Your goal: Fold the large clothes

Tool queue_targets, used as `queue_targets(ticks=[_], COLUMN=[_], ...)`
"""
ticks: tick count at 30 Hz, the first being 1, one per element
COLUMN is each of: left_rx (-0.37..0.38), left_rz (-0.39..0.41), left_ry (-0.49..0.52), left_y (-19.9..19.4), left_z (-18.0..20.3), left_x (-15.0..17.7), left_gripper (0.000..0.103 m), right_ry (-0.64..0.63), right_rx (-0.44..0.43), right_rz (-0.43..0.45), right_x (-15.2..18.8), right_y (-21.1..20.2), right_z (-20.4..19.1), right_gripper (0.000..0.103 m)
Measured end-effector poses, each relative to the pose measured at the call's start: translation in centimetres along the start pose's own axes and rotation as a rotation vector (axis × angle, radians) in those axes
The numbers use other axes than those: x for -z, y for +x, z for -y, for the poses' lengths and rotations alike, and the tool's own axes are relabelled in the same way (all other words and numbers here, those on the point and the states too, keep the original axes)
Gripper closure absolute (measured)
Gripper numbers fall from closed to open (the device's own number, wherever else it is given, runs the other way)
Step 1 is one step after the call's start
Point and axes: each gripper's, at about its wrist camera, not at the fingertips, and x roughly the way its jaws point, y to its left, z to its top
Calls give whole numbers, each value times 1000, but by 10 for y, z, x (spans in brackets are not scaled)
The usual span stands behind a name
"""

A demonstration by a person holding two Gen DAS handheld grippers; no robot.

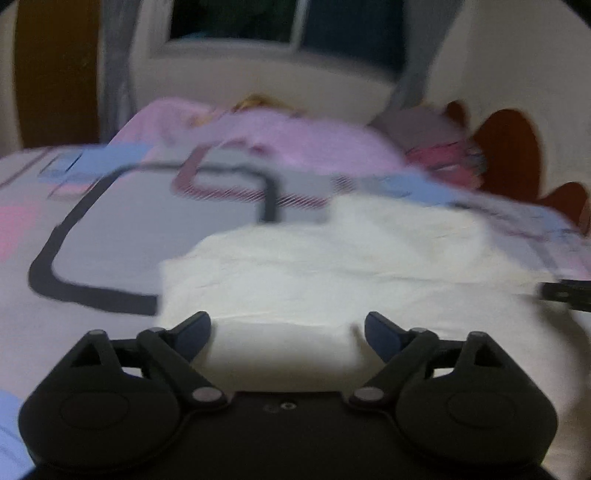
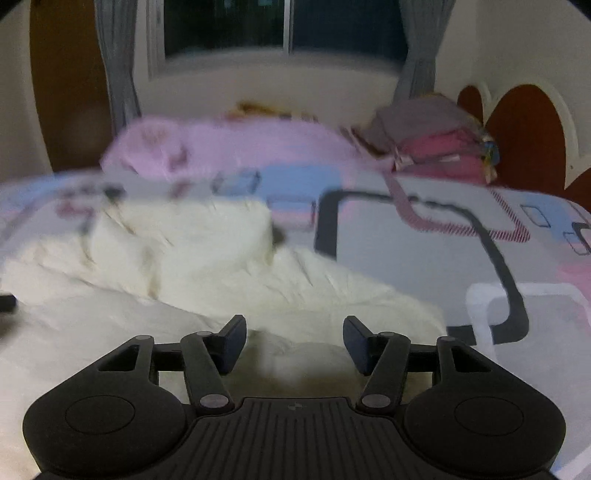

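A large white garment (image 1: pixel 332 266) lies spread and partly folded on the patterned bed sheet (image 1: pixel 110 229). My left gripper (image 1: pixel 287 332) is open and empty, hovering just above the garment's near left edge. The tip of the right gripper (image 1: pixel 565 291) shows at the far right of this view. In the right wrist view the same white garment (image 2: pixel 221 280) lies crumpled, with a raised fold at the back left. My right gripper (image 2: pixel 294 341) is open and empty over the garment's near right part. Both views are blurred.
A pink blanket (image 2: pixel 229 147) lies across the far side of the bed. A stack of folded clothes (image 2: pixel 439 147) sits at the far right by the brown headboard (image 2: pixel 524 140). A window (image 2: pixel 284 26) with grey curtains is behind. Bare sheet (image 2: pixel 424 258) lies right of the garment.
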Motion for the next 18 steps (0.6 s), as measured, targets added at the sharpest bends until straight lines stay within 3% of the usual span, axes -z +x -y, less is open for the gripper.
queue_targets(ticks=[5, 8, 13, 18], left_rx=[106, 47, -2, -18], left_rz=[2, -57, -81, -93], left_ry=[79, 190, 202, 181], left_y=[-16, 1, 2, -6], left_z=[67, 93, 76, 58], left_x=[22, 35, 46, 53], left_gripper=[10, 9, 8, 8], right_ry=[-87, -145, -95, -51], right_rx=[-62, -27, 63, 81], right_rz=[-23, -50, -71, -103], right_x=[24, 39, 46, 54], right_y=[-13, -4, -4, -8], right_z=[-36, -43, -13, 3], right_gripper=[45, 45, 45, 45])
